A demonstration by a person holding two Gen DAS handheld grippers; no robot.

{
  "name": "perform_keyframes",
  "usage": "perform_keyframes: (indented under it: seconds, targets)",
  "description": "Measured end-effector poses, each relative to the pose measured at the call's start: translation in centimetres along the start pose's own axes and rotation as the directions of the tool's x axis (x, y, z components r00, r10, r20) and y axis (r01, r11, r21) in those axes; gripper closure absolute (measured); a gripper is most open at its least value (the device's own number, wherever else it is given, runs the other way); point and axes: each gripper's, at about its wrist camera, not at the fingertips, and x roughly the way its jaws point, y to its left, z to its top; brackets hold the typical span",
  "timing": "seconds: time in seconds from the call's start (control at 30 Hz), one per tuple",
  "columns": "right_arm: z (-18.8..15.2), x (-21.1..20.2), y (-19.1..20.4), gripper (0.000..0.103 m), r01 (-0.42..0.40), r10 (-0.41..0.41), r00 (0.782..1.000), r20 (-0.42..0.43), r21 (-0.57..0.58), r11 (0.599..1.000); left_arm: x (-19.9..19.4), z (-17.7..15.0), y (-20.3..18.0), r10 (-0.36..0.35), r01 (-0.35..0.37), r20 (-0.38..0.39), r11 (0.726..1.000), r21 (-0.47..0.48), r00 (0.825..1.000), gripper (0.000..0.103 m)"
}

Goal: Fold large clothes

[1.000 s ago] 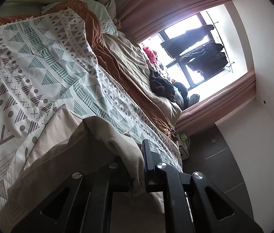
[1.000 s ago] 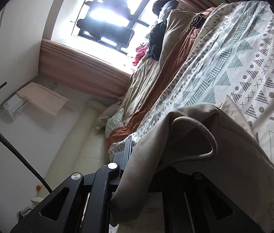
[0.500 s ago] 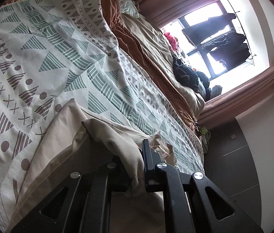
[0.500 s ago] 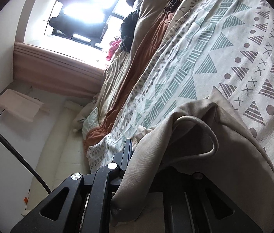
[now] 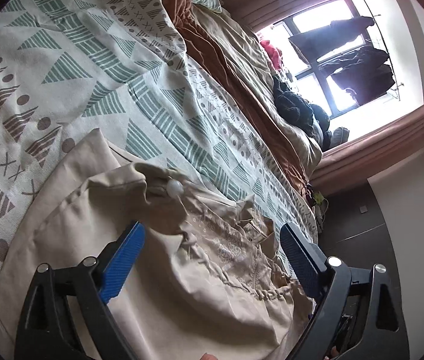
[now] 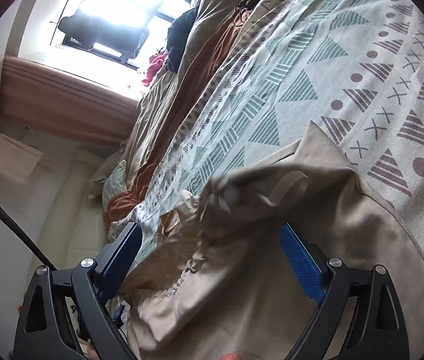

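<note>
A beige garment (image 5: 158,258) with a white button and an embroidered panel lies on the patterned bedspread (image 5: 71,69). My left gripper (image 5: 212,258) is opening just above it, blue pads (image 5: 122,264) wide apart and off the cloth. In the right wrist view the same beige garment (image 6: 317,240) drops loose, blurred, between the spread fingers of my right gripper (image 6: 212,258). Its jaws are opening too, and the blue pads (image 6: 300,265) press on nothing. The bedspread (image 6: 317,69) stretches beyond.
A rust and tan duvet (image 5: 242,69) is bunched along the far side of the bed, with dark clothes (image 5: 296,105) piled near the bright window (image 5: 341,57). A pale headboard wall (image 6: 62,210) and a black cable (image 6: 4,216) show in the right wrist view.
Both grippers held folds of the beige garment shut between their jaws; now both have sprung wide and the cloth has dropped onto the bed. Both hands came lower, closer to the bedspread.
</note>
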Motion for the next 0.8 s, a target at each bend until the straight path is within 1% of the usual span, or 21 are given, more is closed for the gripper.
perform_keyframes:
  seconds: [0.17, 0.3, 0.4, 0.47, 0.57, 0.67, 0.8]
  targets:
    - [-1.4, -1.6, 1.7, 0.010, 0.016, -0.017, 0.999, -0.029, -0.036, 0.999, -1.8, -0.7, -0.8, 0.014, -0.014, -0.002, 1.000, 0.005, 1.000, 0.010]
    - [-2.4, -2.3, 2.7, 0.010, 0.036, -0.039, 0.998, -0.042, -0.061, 0.997, -4.5, -1.4, -0.9, 0.055, -0.055, 0.015, 0.998, 0.029, 0.998, 0.010]
    - [-3.1, -2.7, 3.8, 0.010, 0.062, -0.065, 0.997, -0.035, -0.071, 0.996, -6.9, -1.9, -0.6, 0.098, -0.100, 0.050, 0.995, 0.026, 0.994, 0.010]
    - [-3.8, -2.9, 4.7, 0.010, 0.096, -0.099, 0.995, -0.028, -0.080, 0.992, -8.6, -2.2, -0.1, 0.107, -0.108, 0.066, 0.994, 0.012, 0.992, 0.010]
    - [-4.8, -3.2, 6.5, 0.010, 0.097, -0.101, 0.994, -0.032, -0.106, 0.990, -11.0, -2.8, 0.9, 0.124, -0.124, 0.079, 0.992, -0.005, 0.989, 0.010]
    - [-6.2, -2.7, 8.8, 0.010, 0.098, -0.107, 0.993, -0.047, -0.161, 0.982, -13.3, -3.6, 2.4, 0.143, -0.140, 0.096, 0.990, -0.031, 0.985, 0.010]
    - [-8.2, -0.7, 11.9, 0.010, 0.112, -0.135, 0.987, -0.082, -0.247, 0.963, -15.4, -5.0, 4.5, 0.159, -0.152, 0.101, 0.985, -0.076, 0.982, 0.010]
